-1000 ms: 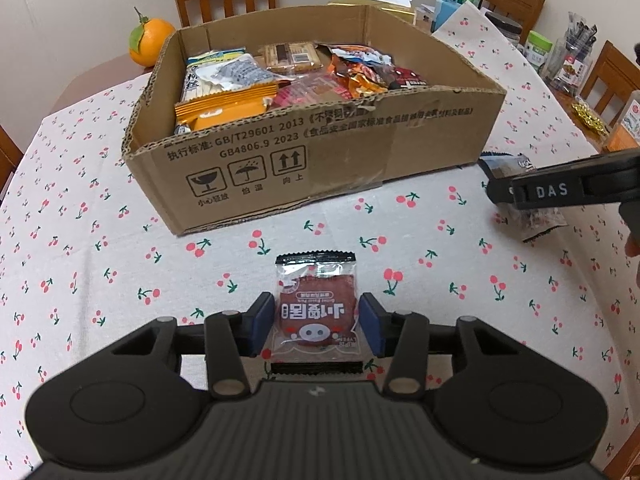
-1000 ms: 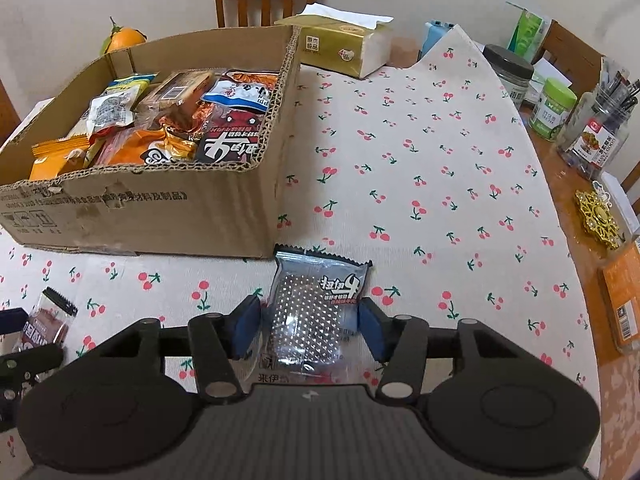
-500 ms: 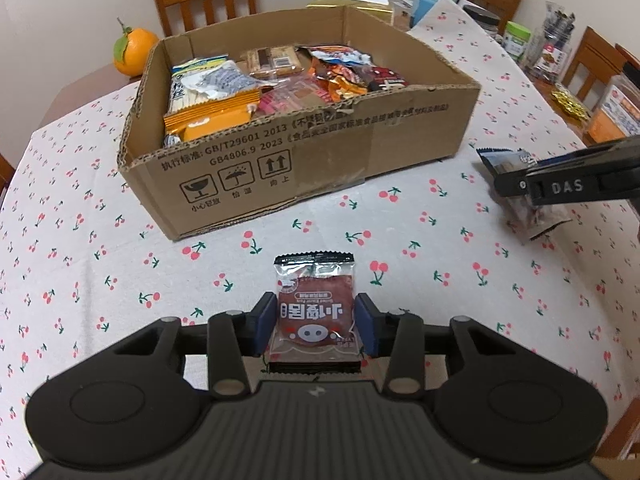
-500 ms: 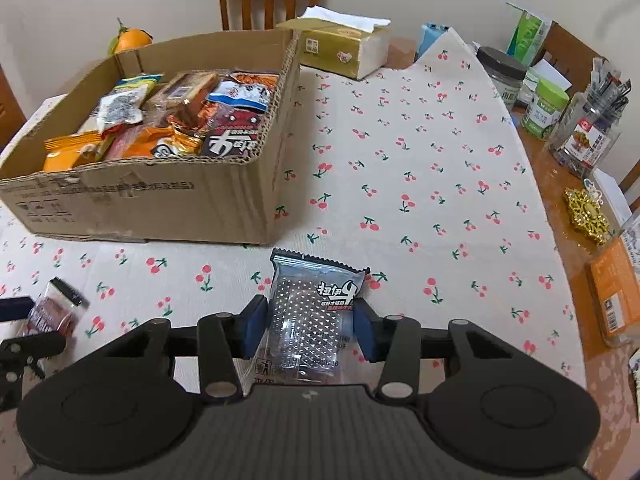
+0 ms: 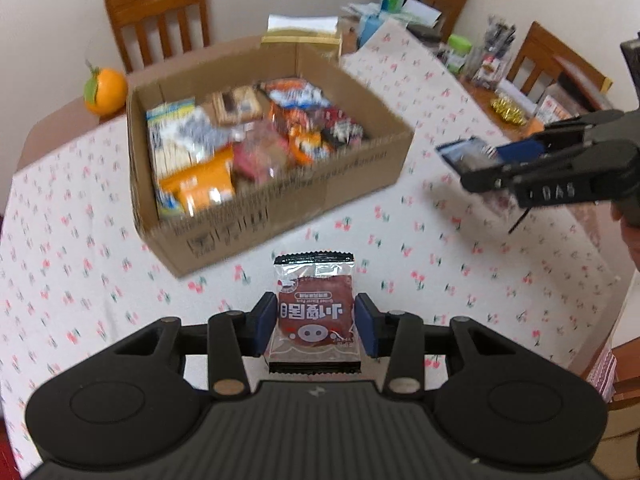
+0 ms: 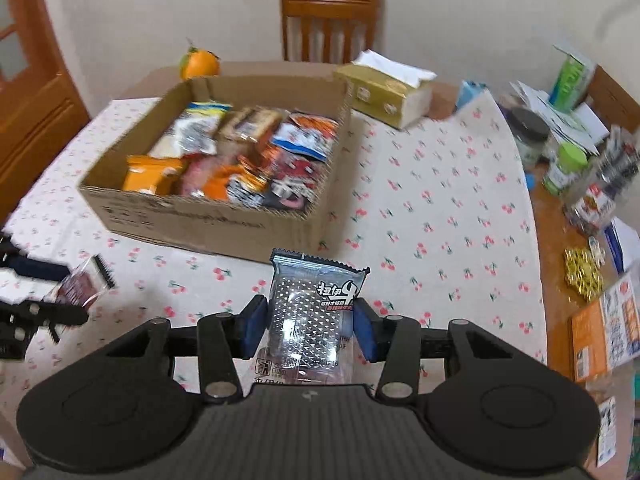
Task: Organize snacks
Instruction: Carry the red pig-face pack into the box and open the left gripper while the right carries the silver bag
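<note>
Now both grippers are loaded and airborne above the cherry-print tablecloth [image 6: 440,200]. Between the left gripper's [image 5: 316,322] 2 blue pads sits the red snack packet [image 5: 314,312], clamped by its side edges, its long axis running straight out ahead of the jaws, crimped end forward. Same story on the right gripper [image 6: 308,326]: jaws pressed onto the silver-and-black snack packet [image 6: 312,312], long axis pointing forward, its top edge tilted a little to the right.

And the target? The cardboard box [image 5: 280,200] lies ahead of both sets of jaws, already crowded with wrappers. From the left jaws it sits ahead and slightly left, its near wall just beyond the red packet's tip. From the right jaws it sits ahead and to the left [image 6: 208,224], its near corner just past the silver packet's tip. Judging by that, the left hand looks marginally nearer, though it is close.

The box's near rim stands between each packet and the drop, so each load probably needs to clear that wall before the jaws let go. Background blur makes the box contents hard to read.
</note>
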